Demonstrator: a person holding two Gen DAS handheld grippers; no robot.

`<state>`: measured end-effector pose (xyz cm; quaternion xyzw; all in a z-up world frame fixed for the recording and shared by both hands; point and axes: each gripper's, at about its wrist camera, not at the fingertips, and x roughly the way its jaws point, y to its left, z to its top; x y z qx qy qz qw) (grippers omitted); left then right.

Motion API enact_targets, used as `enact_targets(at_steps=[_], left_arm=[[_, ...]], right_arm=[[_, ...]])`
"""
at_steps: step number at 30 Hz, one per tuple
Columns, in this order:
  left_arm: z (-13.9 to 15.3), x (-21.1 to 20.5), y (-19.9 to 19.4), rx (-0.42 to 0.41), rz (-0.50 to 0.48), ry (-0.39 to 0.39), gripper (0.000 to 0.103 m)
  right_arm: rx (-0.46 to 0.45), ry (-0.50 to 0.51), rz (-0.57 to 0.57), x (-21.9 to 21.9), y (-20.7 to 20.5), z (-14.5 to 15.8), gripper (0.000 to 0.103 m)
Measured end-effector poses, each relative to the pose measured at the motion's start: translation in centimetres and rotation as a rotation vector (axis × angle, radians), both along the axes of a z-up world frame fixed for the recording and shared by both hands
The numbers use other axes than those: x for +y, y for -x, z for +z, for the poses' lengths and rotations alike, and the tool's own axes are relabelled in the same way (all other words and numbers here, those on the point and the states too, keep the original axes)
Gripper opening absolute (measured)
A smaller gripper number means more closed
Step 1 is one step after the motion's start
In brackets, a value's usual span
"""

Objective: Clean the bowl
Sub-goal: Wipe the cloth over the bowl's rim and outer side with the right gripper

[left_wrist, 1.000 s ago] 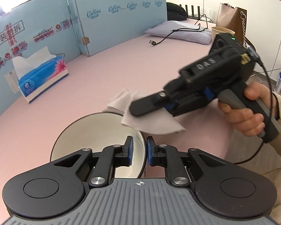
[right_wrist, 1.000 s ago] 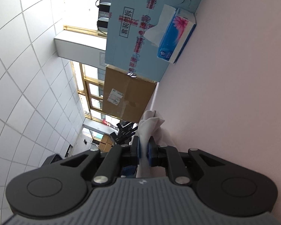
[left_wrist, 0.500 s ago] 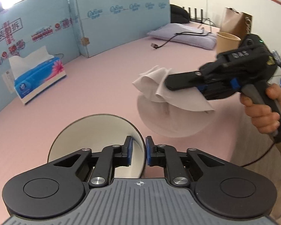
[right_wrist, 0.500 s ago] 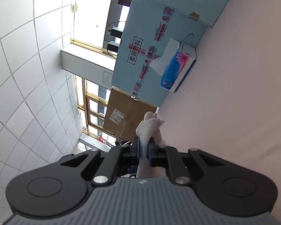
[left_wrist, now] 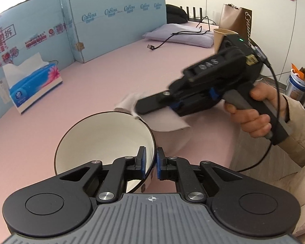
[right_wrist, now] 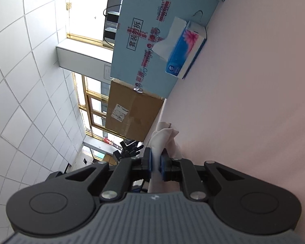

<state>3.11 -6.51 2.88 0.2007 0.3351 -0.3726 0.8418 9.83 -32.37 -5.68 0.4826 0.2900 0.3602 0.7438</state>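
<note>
Gleaming white inside with a dark rim, the bowl tilts, clamped by left tongs; right tongs pinch tissue.

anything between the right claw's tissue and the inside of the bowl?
Nothing visible. The right claw holds the tissue just past the far rim of the bowl, whose open mouth faces up. The left claw only pinches the near rim.
</note>
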Motion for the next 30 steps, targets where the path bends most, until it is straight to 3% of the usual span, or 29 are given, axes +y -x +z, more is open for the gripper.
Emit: enact_targets(at_steps=[17, 30], left_arm=[[-0.4, 0.1, -0.4, 0.004, -0.039, -0.008, 0.013], [-0.5, 0.2, -0.8, 0.015, -0.042, -0.001, 0.014]], right_arm=[[0.025, 0.036, 0.108, 3.9, -7.0, 0.3, 0.013], [0.056, 0.078, 0.168, 4.9, -8.1, 0.6, 0.013]])
